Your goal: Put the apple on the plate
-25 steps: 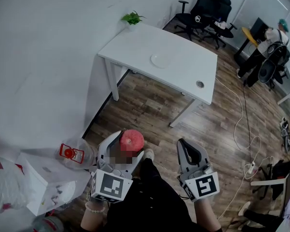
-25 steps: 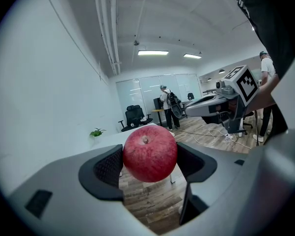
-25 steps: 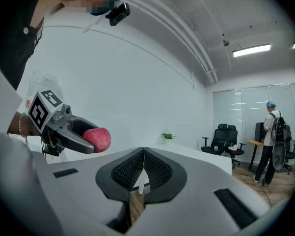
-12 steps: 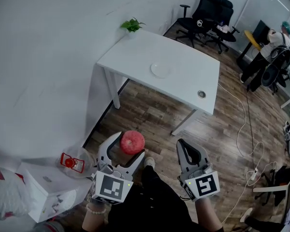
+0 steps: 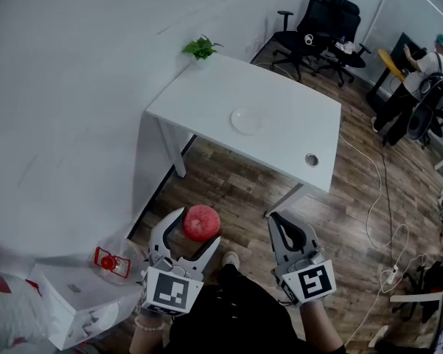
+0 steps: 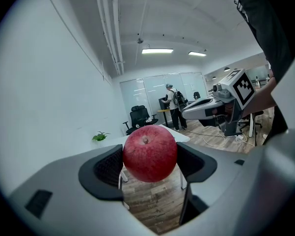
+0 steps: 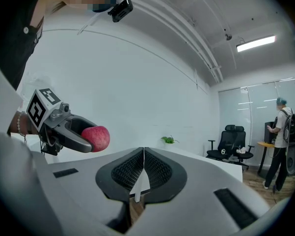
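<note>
We found the white table (image 5: pixel 206 98) well apart from both grippers, the right gripper (image 5: pixel 277 217) with its jaws pressed together on nothing, the left gripper (image 5: pixel 197 227) spread around its load, the plate (image 5: pixel 246 120) near the table's middle, and the red apple (image 5: pixel 201 223) pinched between the left jaws above the wood floor (image 5: pixel 236 175).
</note>
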